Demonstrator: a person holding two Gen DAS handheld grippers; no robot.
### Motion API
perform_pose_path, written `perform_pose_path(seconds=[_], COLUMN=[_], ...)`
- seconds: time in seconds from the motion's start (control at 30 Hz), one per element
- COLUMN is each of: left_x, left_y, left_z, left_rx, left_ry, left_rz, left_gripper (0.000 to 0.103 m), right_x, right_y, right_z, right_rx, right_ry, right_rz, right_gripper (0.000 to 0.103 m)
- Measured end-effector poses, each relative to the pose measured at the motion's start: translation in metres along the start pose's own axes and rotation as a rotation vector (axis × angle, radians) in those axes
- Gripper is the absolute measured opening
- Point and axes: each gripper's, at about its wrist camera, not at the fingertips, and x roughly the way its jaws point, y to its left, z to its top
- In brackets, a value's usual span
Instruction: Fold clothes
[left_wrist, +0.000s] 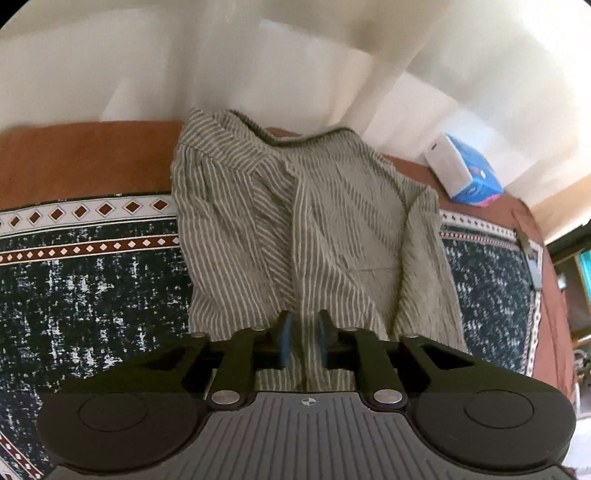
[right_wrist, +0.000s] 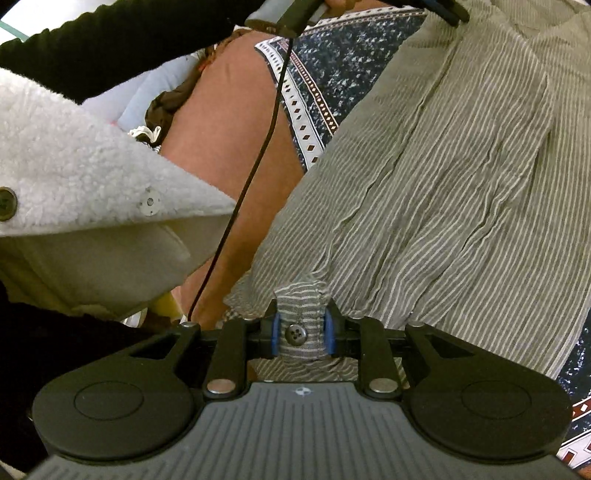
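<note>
Shirt: a grey-green striped shirt (left_wrist: 317, 221) lies spread over a patterned bedcover (left_wrist: 92, 295), filling the centre of the left wrist view and the right half of the right wrist view.
Left gripper: the left gripper (left_wrist: 303, 332) sits low in its frame, its blue-padded fingers (left_wrist: 284, 338) clenched on a fold of the striped cloth near the shirt's lower edge.
Right gripper: the right gripper (right_wrist: 302, 330) is at the lower centre of its frame, grasping a buttoned strip of the shirt (a dark button (right_wrist: 295, 335) shows between the pads).
Cable: a thin black cable (right_wrist: 255, 166) runs down the left centre of the right wrist view.
Person: a fleece-lined sleeve (right_wrist: 74, 155) fills that view's left side.
Box: a blue and white box (left_wrist: 465, 170) rests at the upper right of the left wrist view.
</note>
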Motion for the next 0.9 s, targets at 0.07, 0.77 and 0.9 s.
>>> perform_pose_path(seconds=[0.07,0.77,0.9], left_x=[-0.001,-0.013,-0.005], left_y=[-0.001,0.009,0.017], left_z=[0.001,-0.004,-0.011], left_rx=[-0.013,0.026,0.01], left_ry=[-0.017,-0.091,-0.074], left_rz=[-0.009,0.056,0.078], left_gripper=[0.05,0.0,0.007], right_x=[-0.001,-0.001,0.009], right_y=[0.0,0.001,0.001], right_z=[-0.001,-0.014,-0.015], right_rx=[0.003,0.027,0.018], right_ry=[-0.003,-0.005,0.027], right_rz=[-0.001,0.008,0.001], right_gripper=[0.027,0.029,0.03])
